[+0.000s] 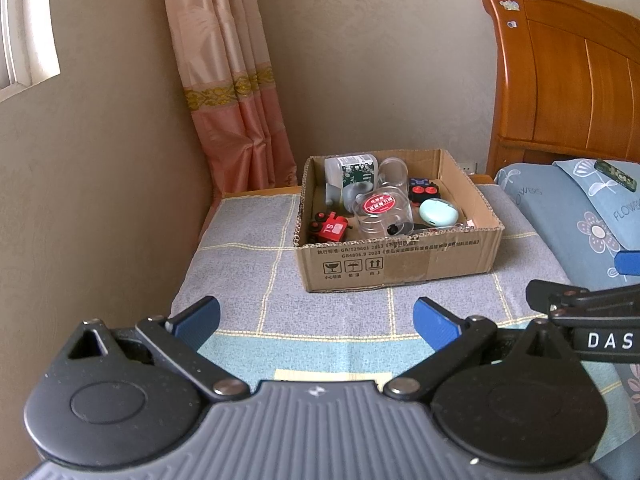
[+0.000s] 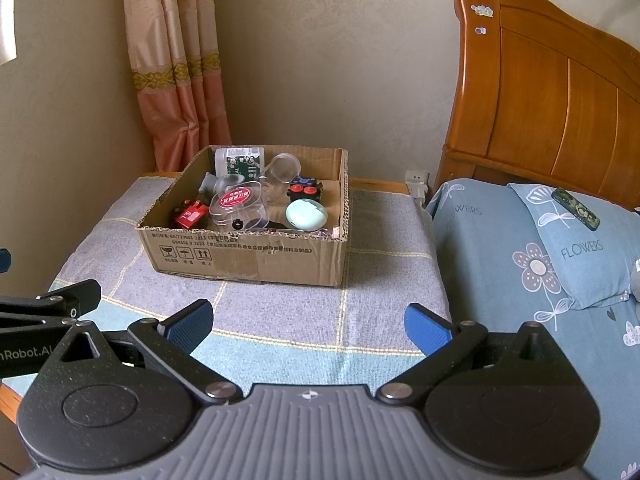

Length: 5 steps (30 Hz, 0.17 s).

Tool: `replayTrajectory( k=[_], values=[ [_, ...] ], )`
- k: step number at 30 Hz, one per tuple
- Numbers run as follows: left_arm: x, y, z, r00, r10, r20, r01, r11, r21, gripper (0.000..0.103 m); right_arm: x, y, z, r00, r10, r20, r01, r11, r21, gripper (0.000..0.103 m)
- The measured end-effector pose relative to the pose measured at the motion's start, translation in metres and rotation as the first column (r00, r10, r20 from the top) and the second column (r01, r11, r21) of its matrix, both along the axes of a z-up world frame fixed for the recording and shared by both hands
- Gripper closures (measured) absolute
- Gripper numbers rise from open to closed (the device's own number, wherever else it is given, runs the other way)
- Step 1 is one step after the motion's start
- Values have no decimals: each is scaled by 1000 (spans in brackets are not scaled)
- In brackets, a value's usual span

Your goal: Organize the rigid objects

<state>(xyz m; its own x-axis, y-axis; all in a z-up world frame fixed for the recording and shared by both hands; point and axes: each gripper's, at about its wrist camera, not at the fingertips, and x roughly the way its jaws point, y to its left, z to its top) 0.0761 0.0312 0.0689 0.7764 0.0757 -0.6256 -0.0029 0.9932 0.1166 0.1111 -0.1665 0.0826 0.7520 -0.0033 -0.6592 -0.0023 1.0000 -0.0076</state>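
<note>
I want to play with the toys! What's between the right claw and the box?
Only bare checked cloth lies between the open right claw and the cardboard box, as the right wrist view shows.

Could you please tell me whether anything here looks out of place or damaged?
The cardboard box has a ragged, torn front rim. A dark patterned case lies alone on the pillow, away from the items gathered in the box.
</note>
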Motion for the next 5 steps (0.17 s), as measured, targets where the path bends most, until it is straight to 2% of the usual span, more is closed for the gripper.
replayTrajectory(
  k=[5],
  values=[
    [1,0,0,1000,-1,0,1,1000,0,1,0,0,0,1000,1,0,-1,1000,1,0]
  ],
)
